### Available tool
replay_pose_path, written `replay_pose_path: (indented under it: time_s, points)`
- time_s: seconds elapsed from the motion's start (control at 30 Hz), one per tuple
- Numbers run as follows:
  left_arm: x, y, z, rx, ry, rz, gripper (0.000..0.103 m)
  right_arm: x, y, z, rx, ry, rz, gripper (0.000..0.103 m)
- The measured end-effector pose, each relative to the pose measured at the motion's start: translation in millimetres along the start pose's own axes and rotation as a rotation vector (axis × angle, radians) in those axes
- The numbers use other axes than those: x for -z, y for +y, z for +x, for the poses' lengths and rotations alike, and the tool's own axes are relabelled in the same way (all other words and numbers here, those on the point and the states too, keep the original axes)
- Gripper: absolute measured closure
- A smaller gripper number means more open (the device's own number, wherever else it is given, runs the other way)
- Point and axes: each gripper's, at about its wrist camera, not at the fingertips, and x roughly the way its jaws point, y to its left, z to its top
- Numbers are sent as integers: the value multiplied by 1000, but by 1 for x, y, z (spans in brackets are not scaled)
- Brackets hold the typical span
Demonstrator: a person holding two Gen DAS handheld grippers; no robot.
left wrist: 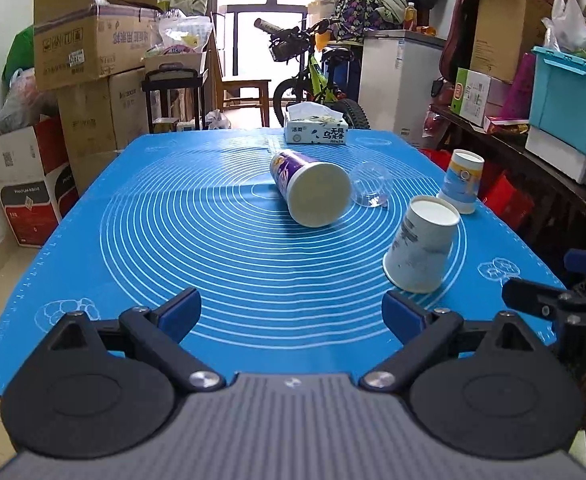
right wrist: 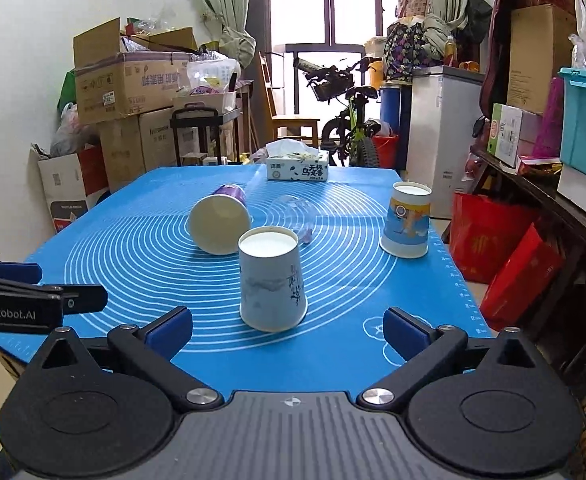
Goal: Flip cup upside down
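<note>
Four cups sat on the blue mat (right wrist: 133, 216): a purple cup (right wrist: 219, 229) on its side, a white cup (right wrist: 272, 283) and blue-yellow cup (right wrist: 407, 220) inverted, and a barely discernible clear cup (right wrist: 293, 210). The left gripper (left wrist: 291, 316) and right gripper (right wrist: 289, 330) gaped, empty, nearside.

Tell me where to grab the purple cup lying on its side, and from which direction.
Grip the purple cup across its side wall near mid-length, coming down from above with the jaws straddling it. It lies tipped over on the blue mat, flat base toward the cameras, so the round wall is exposed. The clear cup sits close beside it; probably keep clear of it.
</note>
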Motion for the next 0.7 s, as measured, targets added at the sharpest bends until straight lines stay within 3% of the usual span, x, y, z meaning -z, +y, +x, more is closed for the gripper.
replay_pose_path:
  time_s: [0.7]
  points:
    - [13,-6,-21,17,-2,13,7,6,11,-20,-20,14,-7,0]
